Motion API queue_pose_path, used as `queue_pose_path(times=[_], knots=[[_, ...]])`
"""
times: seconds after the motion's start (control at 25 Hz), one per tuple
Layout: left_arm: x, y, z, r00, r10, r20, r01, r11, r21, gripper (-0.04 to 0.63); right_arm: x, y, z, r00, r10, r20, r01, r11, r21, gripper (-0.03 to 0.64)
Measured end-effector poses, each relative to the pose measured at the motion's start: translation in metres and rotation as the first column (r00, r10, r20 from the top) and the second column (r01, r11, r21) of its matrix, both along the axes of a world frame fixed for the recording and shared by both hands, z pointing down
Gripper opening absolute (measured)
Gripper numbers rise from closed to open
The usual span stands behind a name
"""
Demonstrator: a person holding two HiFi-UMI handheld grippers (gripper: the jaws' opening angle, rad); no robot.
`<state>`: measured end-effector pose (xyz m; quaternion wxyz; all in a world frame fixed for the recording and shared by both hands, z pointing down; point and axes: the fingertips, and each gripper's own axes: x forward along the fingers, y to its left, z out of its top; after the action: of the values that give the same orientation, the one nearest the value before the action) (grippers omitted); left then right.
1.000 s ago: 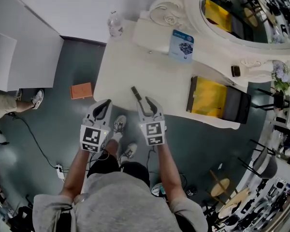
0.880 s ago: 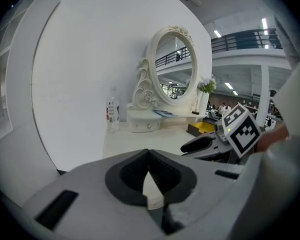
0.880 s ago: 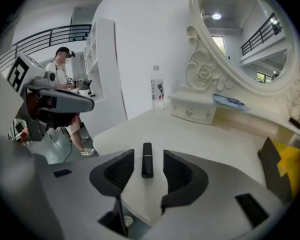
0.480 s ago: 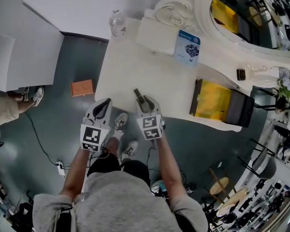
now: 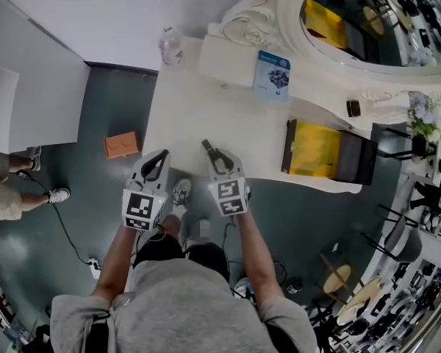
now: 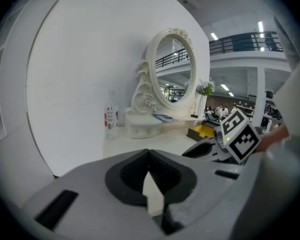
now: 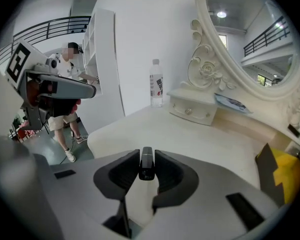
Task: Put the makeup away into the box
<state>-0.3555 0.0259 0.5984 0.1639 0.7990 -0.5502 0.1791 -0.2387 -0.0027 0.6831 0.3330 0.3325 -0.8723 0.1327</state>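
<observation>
Right gripper view: right gripper (image 7: 146, 154) jaws narrow, pads clamped on a slim dark makeup tube (image 7: 147, 168). The tube sits upright between the tips, its end poking out ahead of them. Jaws have just been closing, with the tube between them. Head view: the same tube sticks out past the jaw tips over the near edge of the white vanity table (image 5: 206, 109). The yellow-and-dark box (image 5: 312, 147) is on the table's right side, well apart from the tube. Left gripper (image 5: 162, 155) is beside the right one, off the table's near edge; its jaw tips are together, only a thin sliver showing between the pads, nothing in them.

Vs a second ago: then the tube lay on the table just ahead of the right jaw tips, not between them; now the jaws are around its near end. Left gripper in the same spot. Box unmoved on the table.
</observation>
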Motion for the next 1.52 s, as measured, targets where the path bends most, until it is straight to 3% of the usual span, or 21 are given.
queue_pose_path(times=[0.48, 1.0, 1.28, 1.52], knots=[[0.036, -0.014, -0.061, 0.991, 0.136, 0.007, -0.136, 0.983, 0.120, 0.000, 0.052, -0.004, -0.089, 0.980, 0.189, 0.065, -0.196, 0.973, 0.124, 0.100], [0.145, -0.021, -0.106, 0.932, 0.362, 0.030, -0.360, 0.907, 0.216, 0.000, 0.164, 0.003, -0.154, 0.906, 0.408, 0.110, -0.423, 0.873, 0.242, 0.100], [0.204, -0.035, -0.118, 0.909, 0.415, 0.045, -0.414, 0.880, 0.234, 0.000, 0.224, -0.007, -0.169, 0.880, 0.460, 0.119, -0.474, 0.836, 0.275, 0.100], [0.243, -0.057, -0.118, 0.911, 0.410, 0.052, -0.411, 0.884, 0.224, 0.000, 0.267, -0.031, -0.160, 0.874, 0.470, 0.121, -0.485, 0.836, 0.256, 0.100]])
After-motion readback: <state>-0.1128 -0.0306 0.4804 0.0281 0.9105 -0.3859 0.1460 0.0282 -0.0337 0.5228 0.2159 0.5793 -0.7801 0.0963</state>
